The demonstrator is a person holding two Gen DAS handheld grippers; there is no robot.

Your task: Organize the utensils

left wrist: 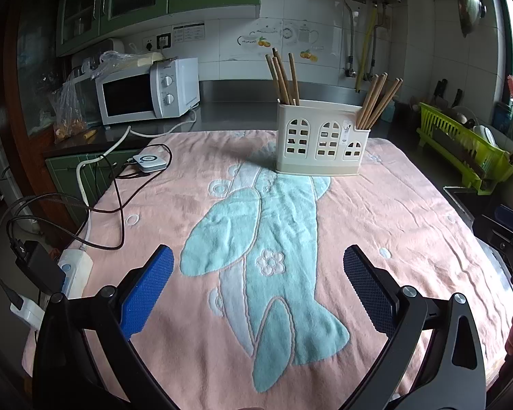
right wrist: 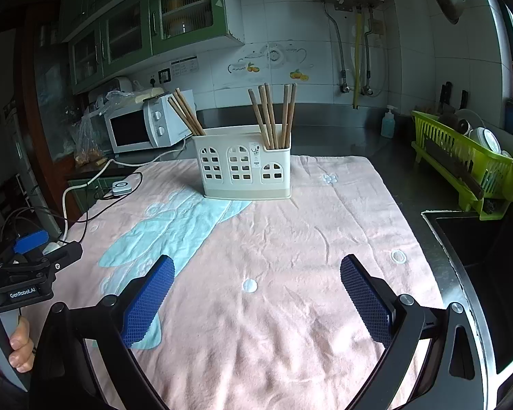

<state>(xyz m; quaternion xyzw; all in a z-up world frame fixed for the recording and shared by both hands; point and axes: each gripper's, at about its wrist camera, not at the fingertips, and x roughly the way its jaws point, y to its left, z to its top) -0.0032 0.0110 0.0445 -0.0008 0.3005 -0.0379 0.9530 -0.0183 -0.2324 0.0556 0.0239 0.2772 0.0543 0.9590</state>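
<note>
Two chopstick bundles [left wrist: 284, 77] [left wrist: 378, 100] stand in holder [left wrist: 321, 136] at towel's [left wrist: 393, 205] far edge. My left gripper [left wrist: 258, 266] gapes wide, empty, near side of holder. Right view: holder [right wrist: 244, 167] ahead, right gripper [right wrist: 256, 273] spread, empty.

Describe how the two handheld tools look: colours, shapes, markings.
Both match: the left tool and the right tool each have black angular linkage arms with silver pivot bolts, ending in flat blue pads textured with fine dots. The left tool's body carries white "GenRobot.AI" lettering. No sleeves show.
</note>
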